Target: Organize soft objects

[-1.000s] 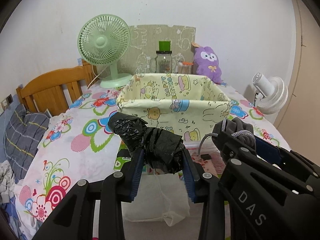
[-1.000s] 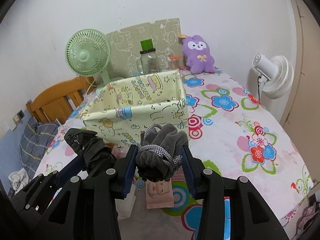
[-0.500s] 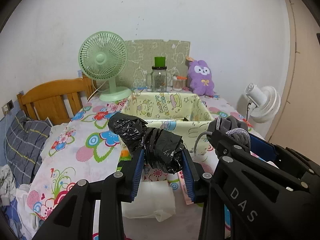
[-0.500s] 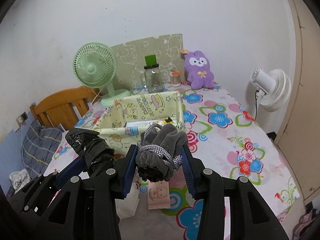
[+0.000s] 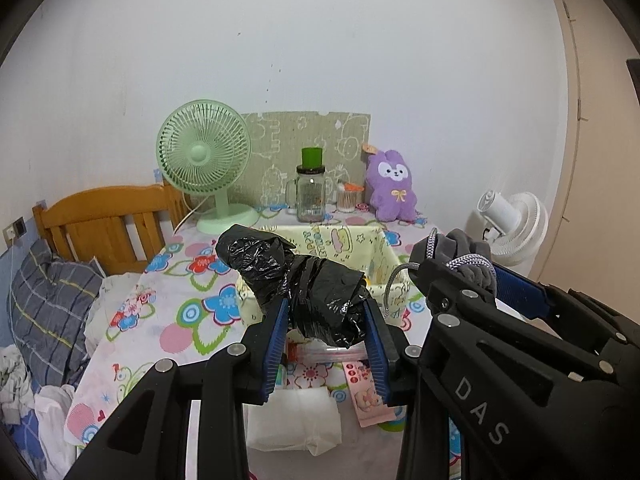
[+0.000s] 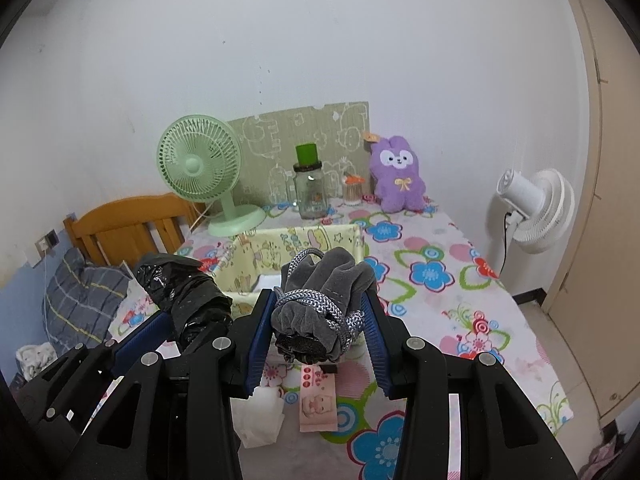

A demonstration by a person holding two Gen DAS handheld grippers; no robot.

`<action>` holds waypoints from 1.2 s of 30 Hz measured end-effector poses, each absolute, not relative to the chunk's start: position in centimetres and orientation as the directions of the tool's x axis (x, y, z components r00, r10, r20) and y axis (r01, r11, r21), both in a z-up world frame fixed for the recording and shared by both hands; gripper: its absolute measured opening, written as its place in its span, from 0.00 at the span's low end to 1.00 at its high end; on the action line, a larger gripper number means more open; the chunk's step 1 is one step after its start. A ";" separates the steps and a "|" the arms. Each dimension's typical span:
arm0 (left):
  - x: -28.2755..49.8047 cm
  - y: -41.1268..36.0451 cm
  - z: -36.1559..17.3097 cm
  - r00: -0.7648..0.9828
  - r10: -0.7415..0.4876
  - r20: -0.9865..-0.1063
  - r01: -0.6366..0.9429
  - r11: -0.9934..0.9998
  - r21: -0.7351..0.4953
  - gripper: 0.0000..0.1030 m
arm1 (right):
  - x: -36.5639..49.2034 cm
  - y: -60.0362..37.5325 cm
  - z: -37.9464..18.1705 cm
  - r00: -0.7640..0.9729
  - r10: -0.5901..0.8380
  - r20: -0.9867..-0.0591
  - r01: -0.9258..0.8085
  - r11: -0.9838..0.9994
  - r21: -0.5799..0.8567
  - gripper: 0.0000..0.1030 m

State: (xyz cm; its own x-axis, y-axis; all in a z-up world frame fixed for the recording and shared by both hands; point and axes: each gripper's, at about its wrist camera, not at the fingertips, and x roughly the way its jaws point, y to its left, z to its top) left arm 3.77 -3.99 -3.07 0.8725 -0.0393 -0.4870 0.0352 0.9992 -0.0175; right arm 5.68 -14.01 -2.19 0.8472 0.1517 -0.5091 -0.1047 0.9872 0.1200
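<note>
Black plastic bag (image 5: 316,292), crumpled, is clamped in the left gripper (image 5: 326,344) jaws; grey drawstring pouch (image 6: 320,308) is clamped in the right gripper (image 6: 316,340). Both are held above the desk (image 6: 440,304), seemingly just before the yellow fabric bin (image 6: 280,248).

Both the left gripper (image 5: 326,330) and the right gripper (image 6: 316,328) are black plastic with silver screws, ribbed blue pads lining the jaws, and white "DAS" lettering.

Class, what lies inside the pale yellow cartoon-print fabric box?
Inside the pale yellow cartoon-print fabric box, only a white flat item shows; the black plastic bundle and grey drawstring pouch cover the rest.
</note>
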 end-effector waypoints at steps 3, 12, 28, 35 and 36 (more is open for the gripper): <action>3.8 -4.0 -2.5 0.877 -0.044 -0.478 0.040 0.999 -0.018 0.37 | 5.7 -13.9 -1.7 0.853 0.149 -0.500 -0.106 0.988 0.112 0.45; 4.6 -3.6 -1.7 0.881 -0.059 -0.469 0.054 0.998 -0.024 0.37 | 6.2 -13.7 -0.8 0.859 0.147 -0.490 -0.110 0.988 0.104 0.45; 7.8 -3.2 -1.6 0.877 -0.081 -0.473 0.073 0.997 -0.035 0.37 | 10.0 -12.9 -0.8 0.857 0.141 -0.495 -0.109 0.990 0.094 0.45; 9.9 -3.1 -1.9 0.872 -0.074 -0.484 0.067 0.997 -0.031 0.37 | 12.2 -12.9 -1.2 0.851 0.150 -0.503 -0.114 0.988 0.101 0.45; 10.1 -3.1 -2.0 0.871 -0.073 -0.485 0.067 0.997 -0.030 0.37 | 12.5 -12.9 -1.3 0.850 0.151 -0.505 -0.115 0.988 0.102 0.45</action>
State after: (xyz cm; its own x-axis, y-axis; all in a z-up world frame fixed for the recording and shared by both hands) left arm 10.09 -3.11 -1.97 0.8713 -0.0733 -0.4853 0.0673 0.9973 -0.0299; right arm 12.53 -12.90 -1.29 0.8500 0.1508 -0.5048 -0.1146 0.9881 0.1022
